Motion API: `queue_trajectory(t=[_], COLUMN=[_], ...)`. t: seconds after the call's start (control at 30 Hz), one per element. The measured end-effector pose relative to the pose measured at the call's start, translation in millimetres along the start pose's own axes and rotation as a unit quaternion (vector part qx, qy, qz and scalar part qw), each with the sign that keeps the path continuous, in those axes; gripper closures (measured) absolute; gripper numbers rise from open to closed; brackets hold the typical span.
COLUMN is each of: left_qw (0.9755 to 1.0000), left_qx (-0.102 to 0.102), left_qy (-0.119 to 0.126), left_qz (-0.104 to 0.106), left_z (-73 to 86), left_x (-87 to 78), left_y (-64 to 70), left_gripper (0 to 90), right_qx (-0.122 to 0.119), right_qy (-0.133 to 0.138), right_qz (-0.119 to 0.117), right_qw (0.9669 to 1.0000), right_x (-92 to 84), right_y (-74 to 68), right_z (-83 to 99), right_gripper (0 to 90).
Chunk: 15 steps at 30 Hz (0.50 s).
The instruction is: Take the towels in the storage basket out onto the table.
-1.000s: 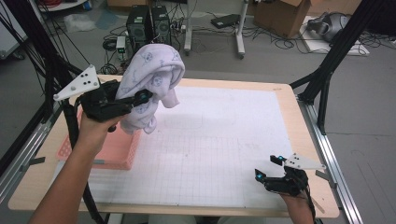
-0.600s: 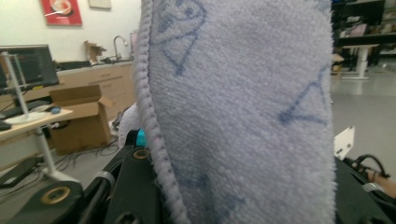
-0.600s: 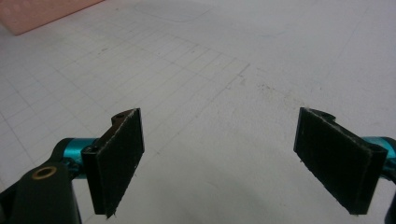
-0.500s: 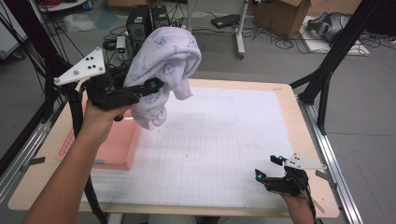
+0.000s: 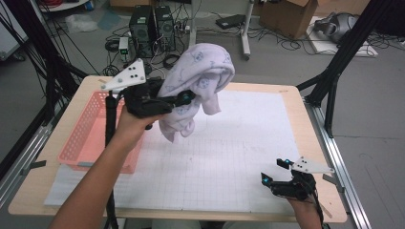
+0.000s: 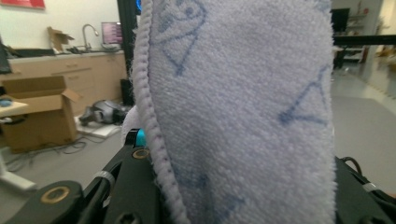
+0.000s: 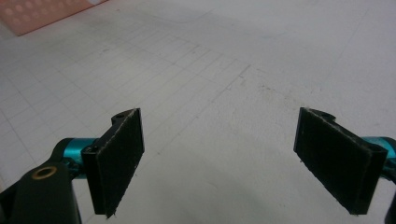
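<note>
A pale lilac towel [image 5: 200, 81] with blue printed figures hangs bunched in the air over the white grid mat [image 5: 229, 152]. My left gripper [image 5: 184, 99] is shut on it, held level above the mat's left part. In the left gripper view the towel [image 6: 243, 112] covers the space between the black jaws, and its stitched hem runs down the middle. My right gripper [image 5: 274, 171] rests low at the table's front right corner. Its fingers [image 7: 119, 154] stand wide apart and open, with bare mat [image 7: 219, 93] between them.
A pink mesh basket [image 5: 90, 133] sits on the table's left side, below and left of the towel. Black frame poles [image 5: 334, 76] rise at the table's right and left edges. Computers, cables and cardboard boxes stand on the floor beyond.
My left gripper has carried the towel up out of the pink basket and rightward over the mat. The right gripper has stayed where it was.
</note>
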<state>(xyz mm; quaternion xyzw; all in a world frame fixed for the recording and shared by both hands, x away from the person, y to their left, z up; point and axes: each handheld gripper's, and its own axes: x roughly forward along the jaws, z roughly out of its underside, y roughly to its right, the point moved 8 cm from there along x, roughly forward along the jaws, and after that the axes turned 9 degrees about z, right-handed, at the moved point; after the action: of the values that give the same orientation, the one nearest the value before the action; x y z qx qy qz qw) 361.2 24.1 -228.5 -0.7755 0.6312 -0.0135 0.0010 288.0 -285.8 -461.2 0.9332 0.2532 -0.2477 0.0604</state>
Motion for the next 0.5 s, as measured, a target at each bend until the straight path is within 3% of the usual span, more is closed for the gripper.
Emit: queue_trajectory(t=[0.3, 0.47, 0.5], left_qw=[0.9995, 0.9986, 0.9981], left_qx=[-0.030, -0.050, -0.055], left_qy=[-0.005, -0.017, -0.029], left_qz=[0.006, 0.001, -0.002], left_z=[40.5, 77.2, 87.8], left_x=[39.6, 54.9, 58.1], left_y=[-6.9, -14.0, -16.5], left_gripper=[60.7, 60.7, 60.7], right_qx=[0.002, 0.003, 0.003], right_qy=[0.001, 0.000, 0.000], right_qz=[-0.001, -0.002, -0.002], right_qw=[1.0000, 1.0000, 1.0000], right_x=[-0.6, -1.3, -1.2], right_y=[0.6, 1.1, 1.4], right_z=[0.3, 0.7, 0.9], right_gripper=[14.7, 14.7, 14.7])
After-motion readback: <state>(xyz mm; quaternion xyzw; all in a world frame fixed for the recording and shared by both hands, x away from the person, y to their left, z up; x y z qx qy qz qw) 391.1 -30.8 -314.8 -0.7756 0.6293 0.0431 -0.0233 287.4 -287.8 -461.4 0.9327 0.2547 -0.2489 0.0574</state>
